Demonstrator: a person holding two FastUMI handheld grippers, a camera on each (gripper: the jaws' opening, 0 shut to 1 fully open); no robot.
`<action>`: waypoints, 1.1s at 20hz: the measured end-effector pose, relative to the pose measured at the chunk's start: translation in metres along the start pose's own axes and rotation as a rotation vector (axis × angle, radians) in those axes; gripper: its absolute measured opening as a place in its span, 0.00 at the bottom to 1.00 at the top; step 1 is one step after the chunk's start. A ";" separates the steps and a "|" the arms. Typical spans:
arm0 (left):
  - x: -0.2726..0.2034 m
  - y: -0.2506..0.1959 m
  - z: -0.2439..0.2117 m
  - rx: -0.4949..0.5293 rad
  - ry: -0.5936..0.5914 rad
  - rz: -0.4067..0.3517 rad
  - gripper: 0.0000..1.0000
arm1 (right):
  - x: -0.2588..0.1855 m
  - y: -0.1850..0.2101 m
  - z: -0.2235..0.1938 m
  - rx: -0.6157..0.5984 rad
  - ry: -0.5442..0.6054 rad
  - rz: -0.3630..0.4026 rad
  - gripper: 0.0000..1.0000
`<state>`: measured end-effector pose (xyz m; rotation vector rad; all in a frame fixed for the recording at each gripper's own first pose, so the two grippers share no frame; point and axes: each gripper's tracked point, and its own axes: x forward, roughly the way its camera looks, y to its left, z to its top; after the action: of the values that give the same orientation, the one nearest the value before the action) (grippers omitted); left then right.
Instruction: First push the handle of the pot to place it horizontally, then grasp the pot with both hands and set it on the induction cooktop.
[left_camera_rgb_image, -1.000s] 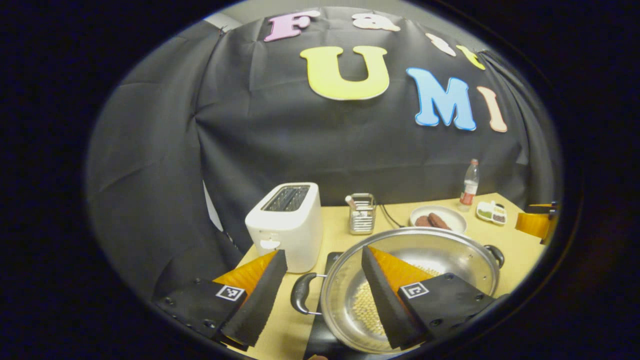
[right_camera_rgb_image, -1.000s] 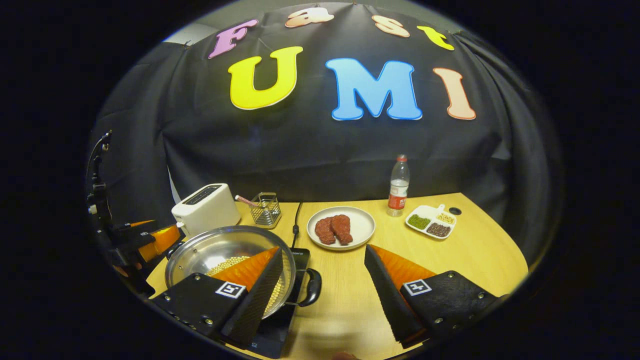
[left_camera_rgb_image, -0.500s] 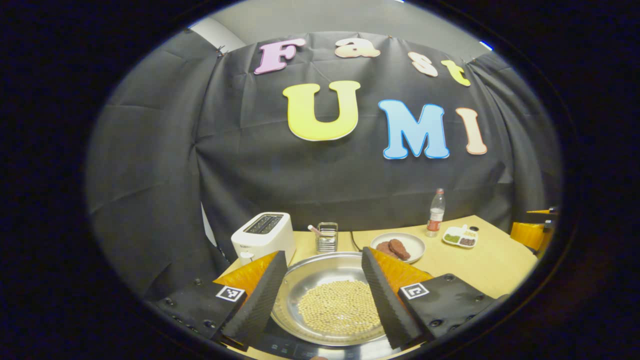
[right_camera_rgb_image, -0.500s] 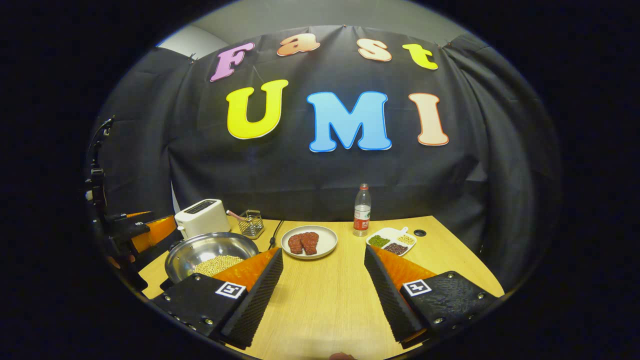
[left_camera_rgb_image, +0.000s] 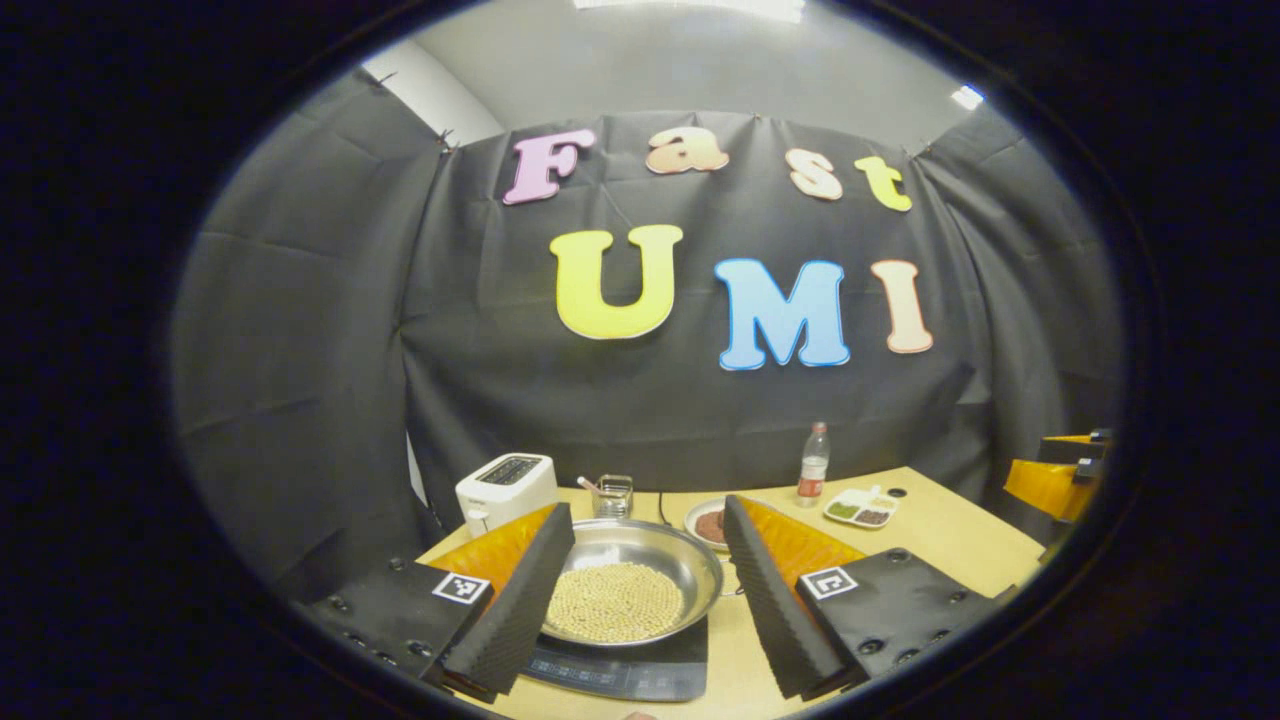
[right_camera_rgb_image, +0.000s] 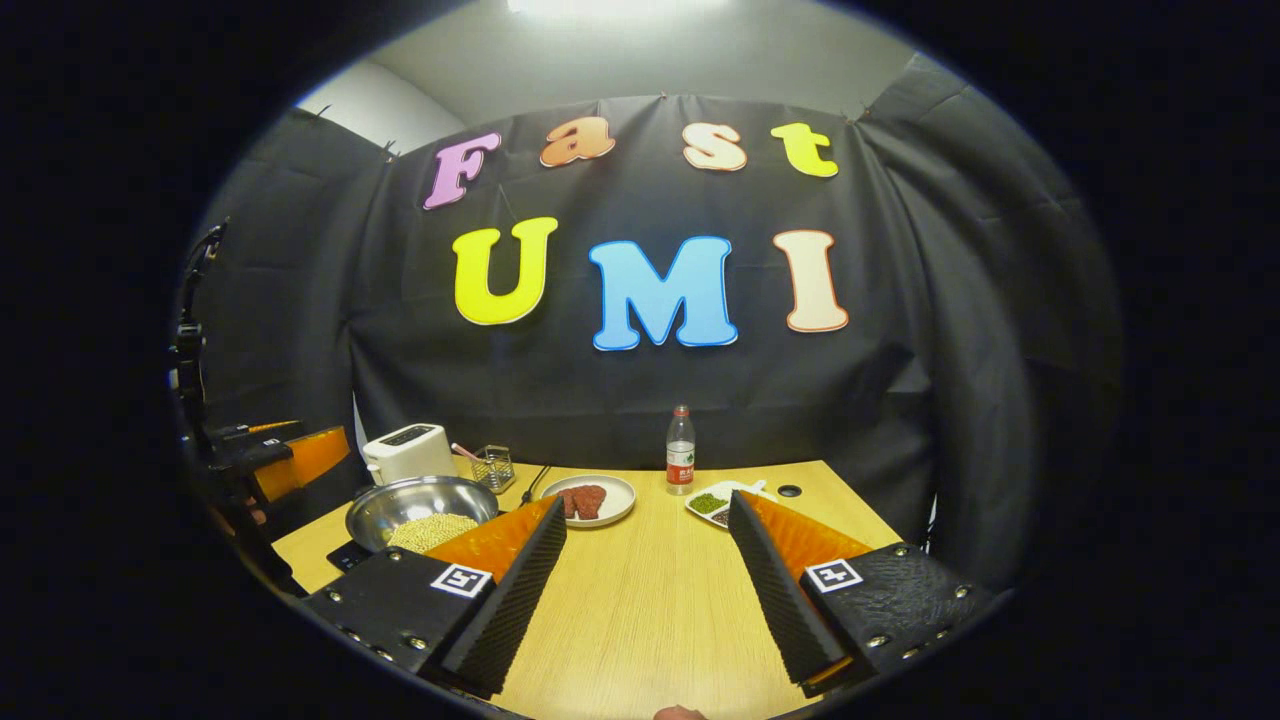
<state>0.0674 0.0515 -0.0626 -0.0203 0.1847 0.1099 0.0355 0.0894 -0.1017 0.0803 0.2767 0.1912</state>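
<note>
My left gripper hangs above the near edge of the wooden table with its jaws spread wide and nothing between them. Looking out between its fingers, I see the steel pot sitting on the black induction cooktop, its bottom covered with pale round beans. The pot is clear of both my fingers. I cannot make out its handles from here.

My right gripper is also wide open and empty, held over bare tabletop well to the right of the pot. In the right gripper view the pot shows at the left, beyond my left finger, with the cooktop's dark corner peeking out beneath it.

Behind the pot stands a white toaster, and just right of that a small wire basket with something pink sticking out. Farther right along the table are a white plate of reddish meat, a clear bottle with a red label near the far edge, and a small divided dish of green and dark bits. At the right edge of the left gripper view, I glimpse an orange part of my other gripper.
</note>
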 end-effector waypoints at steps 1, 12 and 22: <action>-0.009 -0.005 0.009 0.001 -0.018 0.000 1.00 | -0.008 -0.003 0.006 -0.006 -0.015 0.003 0.98; -0.082 -0.002 0.052 0.032 -0.135 -0.039 1.00 | -0.073 -0.006 0.043 -0.021 -0.123 -0.031 0.98; -0.139 0.043 0.057 0.020 -0.200 -0.034 0.97 | -0.115 -0.007 0.043 -0.020 -0.163 -0.100 0.98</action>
<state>-0.0629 0.0811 0.0189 0.0071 -0.0142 0.0754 -0.0598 0.0572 -0.0313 0.0613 0.1158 0.0871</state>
